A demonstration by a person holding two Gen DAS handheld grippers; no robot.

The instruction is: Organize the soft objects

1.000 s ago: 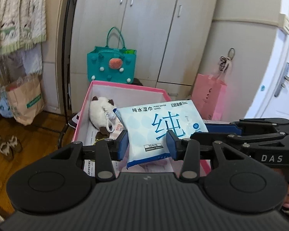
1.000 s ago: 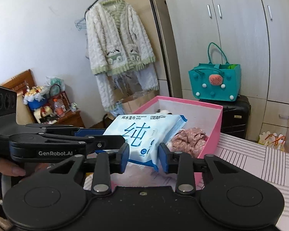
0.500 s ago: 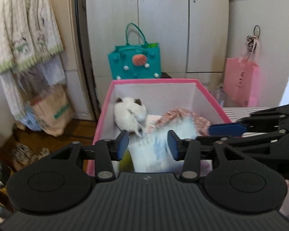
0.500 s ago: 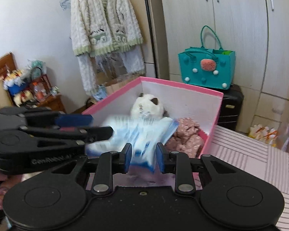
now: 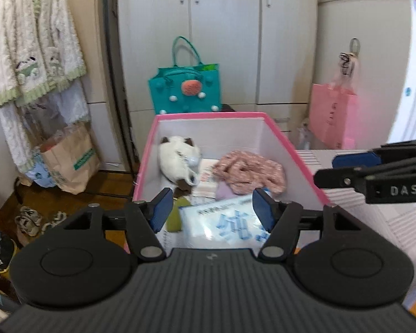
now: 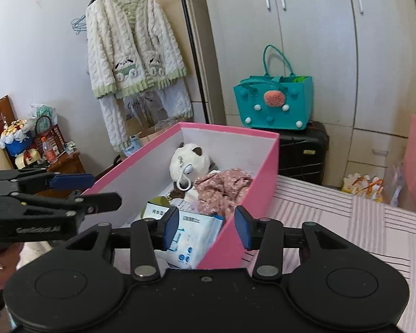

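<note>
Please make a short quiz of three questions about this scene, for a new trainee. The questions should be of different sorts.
1. True or false: the wet wipes pack lies inside the pink box.
2. Which soft thing lies at the far end of the box? A) plush cat B) teal bag C) knitted cardigan
3. Fill in: the left tool and the right tool both stand ____, with nothing gripped.

Key: 1 true; 2 A; 3 open. Both tools' jaws have just been opening, and the pack is no longer between their pads.

Wipes pack [image 5: 227, 223] blurred, print unreadable, near end hidden behind gripper body. Pink box [image 6: 266, 163] near corner hidden likewise.
</note>
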